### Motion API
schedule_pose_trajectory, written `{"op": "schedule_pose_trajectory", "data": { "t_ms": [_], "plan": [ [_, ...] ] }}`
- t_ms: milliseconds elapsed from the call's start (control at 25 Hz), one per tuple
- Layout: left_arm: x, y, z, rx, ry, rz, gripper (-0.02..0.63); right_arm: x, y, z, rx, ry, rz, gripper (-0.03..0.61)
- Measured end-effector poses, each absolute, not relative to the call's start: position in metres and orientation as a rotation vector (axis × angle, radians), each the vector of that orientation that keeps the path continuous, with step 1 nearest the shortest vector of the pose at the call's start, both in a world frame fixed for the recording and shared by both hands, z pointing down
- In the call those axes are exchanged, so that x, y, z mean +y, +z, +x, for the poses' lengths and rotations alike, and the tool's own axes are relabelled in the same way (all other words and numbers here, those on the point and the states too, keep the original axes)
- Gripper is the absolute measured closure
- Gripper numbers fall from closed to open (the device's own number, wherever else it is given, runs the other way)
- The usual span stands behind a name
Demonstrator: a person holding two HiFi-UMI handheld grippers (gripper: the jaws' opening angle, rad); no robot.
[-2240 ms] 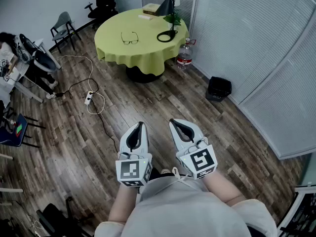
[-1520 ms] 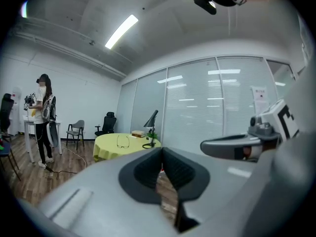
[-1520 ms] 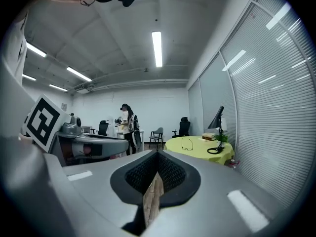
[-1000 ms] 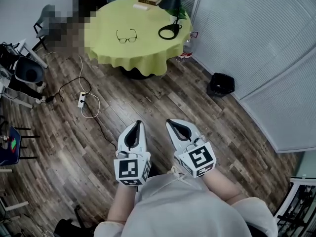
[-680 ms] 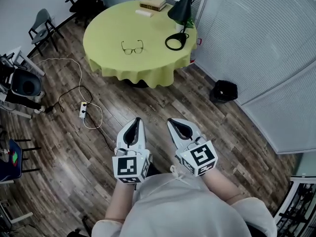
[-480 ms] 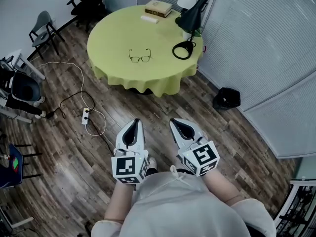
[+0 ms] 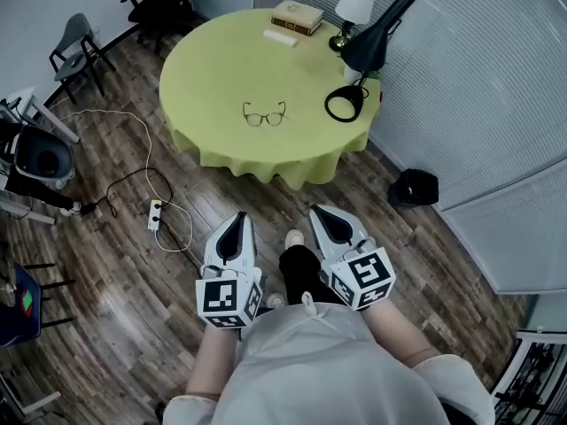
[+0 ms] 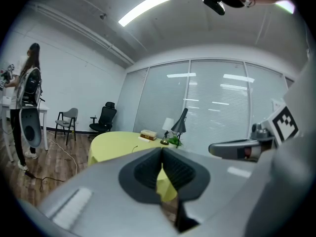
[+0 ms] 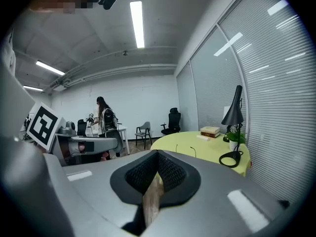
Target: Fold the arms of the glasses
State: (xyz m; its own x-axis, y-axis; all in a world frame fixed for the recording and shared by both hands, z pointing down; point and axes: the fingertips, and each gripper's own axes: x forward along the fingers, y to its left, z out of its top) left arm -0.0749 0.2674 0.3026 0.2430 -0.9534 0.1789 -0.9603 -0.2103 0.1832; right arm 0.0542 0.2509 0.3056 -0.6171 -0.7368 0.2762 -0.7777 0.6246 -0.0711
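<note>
A pair of thin dark-rimmed glasses (image 7: 264,115) lies with its arms unfolded on the round yellow-green table (image 7: 213,69), near the table's front half. My left gripper (image 7: 237,218) and right gripper (image 7: 317,212) are side by side close to my body, over the wooden floor and well short of the table. Both are shut with nothing between their pads. In the left gripper view the left gripper (image 8: 162,151) points at the table (image 8: 111,141). In the right gripper view the right gripper (image 9: 157,155) points towards it too, and the glasses (image 9: 183,149) show as thin lines on the cloth.
On the table's far side stand a black desk lamp (image 7: 368,56), a small white lamp (image 7: 354,3) and books (image 7: 297,16). A power strip with cable (image 7: 157,215) lies on the floor at left, a black bag (image 7: 416,187) at right. A person (image 9: 104,122) stands at a desk.
The table and glasses have come nearer and lower in the head view as I walk towards them. Both grippers stay shut in front of my body.
</note>
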Motion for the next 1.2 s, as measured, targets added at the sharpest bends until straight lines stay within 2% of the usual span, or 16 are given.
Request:
{"op": "schedule_pose_trajectory", "data": {
  "t_ms": [760,1200],
  "plan": [
    [0.007,0.294,-0.084,-1.936,0.091,2.183,0.606,-0.028,0.321,0.05,-2.65,0.288,1.067,0.578],
    [-0.095,0.39,-0.117,-1.838,0.272,2.031,0.606,-0.134,0.426,0.046,-2.454,0.457,1.027,0.578]
  ]
}}
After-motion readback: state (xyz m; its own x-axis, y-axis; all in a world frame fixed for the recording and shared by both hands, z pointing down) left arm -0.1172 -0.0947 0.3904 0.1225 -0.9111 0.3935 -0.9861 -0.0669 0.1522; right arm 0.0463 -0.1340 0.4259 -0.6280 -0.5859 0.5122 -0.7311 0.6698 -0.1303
